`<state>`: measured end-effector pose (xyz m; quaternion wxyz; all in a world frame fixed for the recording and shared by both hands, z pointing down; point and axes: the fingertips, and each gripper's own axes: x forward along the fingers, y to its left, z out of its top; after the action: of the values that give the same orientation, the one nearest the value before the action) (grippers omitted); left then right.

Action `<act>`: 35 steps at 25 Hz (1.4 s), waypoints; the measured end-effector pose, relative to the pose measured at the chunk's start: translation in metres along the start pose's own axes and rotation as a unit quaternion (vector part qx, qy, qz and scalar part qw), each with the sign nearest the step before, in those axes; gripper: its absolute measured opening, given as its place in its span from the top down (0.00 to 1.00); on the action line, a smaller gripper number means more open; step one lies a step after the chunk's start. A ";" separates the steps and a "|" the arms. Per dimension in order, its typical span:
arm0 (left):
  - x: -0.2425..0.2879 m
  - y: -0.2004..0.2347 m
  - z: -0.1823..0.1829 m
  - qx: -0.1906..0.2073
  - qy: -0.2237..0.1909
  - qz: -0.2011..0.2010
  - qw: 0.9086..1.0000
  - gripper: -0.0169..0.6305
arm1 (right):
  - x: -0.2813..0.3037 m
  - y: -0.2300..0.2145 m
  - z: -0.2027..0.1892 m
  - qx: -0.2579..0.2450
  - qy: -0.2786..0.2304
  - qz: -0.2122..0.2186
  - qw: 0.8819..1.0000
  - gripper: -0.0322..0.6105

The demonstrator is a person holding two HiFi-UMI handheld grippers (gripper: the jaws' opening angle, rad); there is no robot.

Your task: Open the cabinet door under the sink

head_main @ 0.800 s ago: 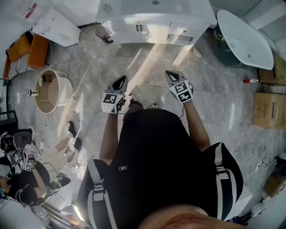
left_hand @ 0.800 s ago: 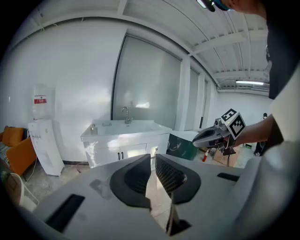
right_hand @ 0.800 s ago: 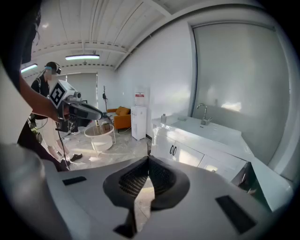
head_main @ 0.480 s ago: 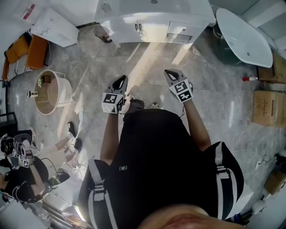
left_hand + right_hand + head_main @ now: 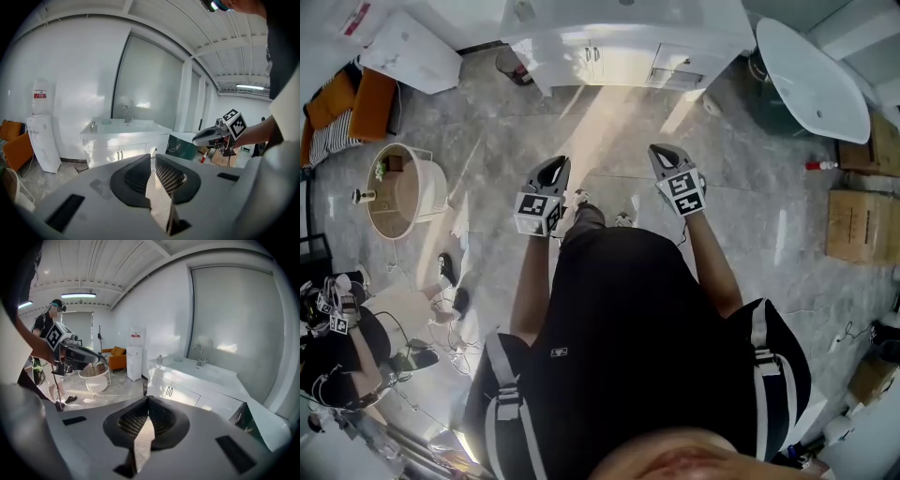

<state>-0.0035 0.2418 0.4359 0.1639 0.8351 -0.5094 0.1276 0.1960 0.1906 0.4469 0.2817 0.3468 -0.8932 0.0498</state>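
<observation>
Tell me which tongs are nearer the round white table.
Left. In the head view the left tongs hang over the floor to the right of the round table. The right tongs are farther right again, beyond the left pair.

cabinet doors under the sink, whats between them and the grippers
Nothing but bare grey floor, sun-streaked, between the cabinet doors and the left gripper and right gripper, per the head view.

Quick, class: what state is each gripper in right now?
Left gripper: jaws slightly apart, empty.
Right gripper: jaws shut, empty.
</observation>
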 end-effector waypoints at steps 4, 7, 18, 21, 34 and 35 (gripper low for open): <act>0.006 0.014 0.002 -0.002 0.001 -0.009 1.000 0.91 | 0.009 -0.004 0.004 0.005 0.009 -0.013 1.000 0.86; 0.014 0.030 0.007 -0.008 0.004 -0.016 1.000 0.91 | 0.017 -0.007 0.012 0.002 0.016 -0.021 1.000 0.86; 0.044 0.097 0.024 0.001 0.012 -0.052 0.999 0.91 | 0.069 -0.020 0.037 0.012 0.040 -0.057 0.998 0.86; 0.050 0.117 0.029 -0.002 0.017 -0.058 0.998 0.91 | 0.082 -0.023 0.040 0.022 0.044 -0.067 0.997 0.86; 0.068 0.171 0.031 0.007 0.012 -0.075 0.997 0.91 | 0.126 -0.017 0.040 0.041 0.061 -0.085 0.994 0.86; 0.068 0.174 0.033 0.003 0.008 -0.070 0.998 0.91 | 0.129 -0.020 0.040 0.036 0.064 -0.081 0.994 0.86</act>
<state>-0.1262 0.0991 0.4568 0.1738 0.8682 -0.4480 0.1241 0.1131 0.0876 0.4807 0.3288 0.4244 -0.8397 0.0812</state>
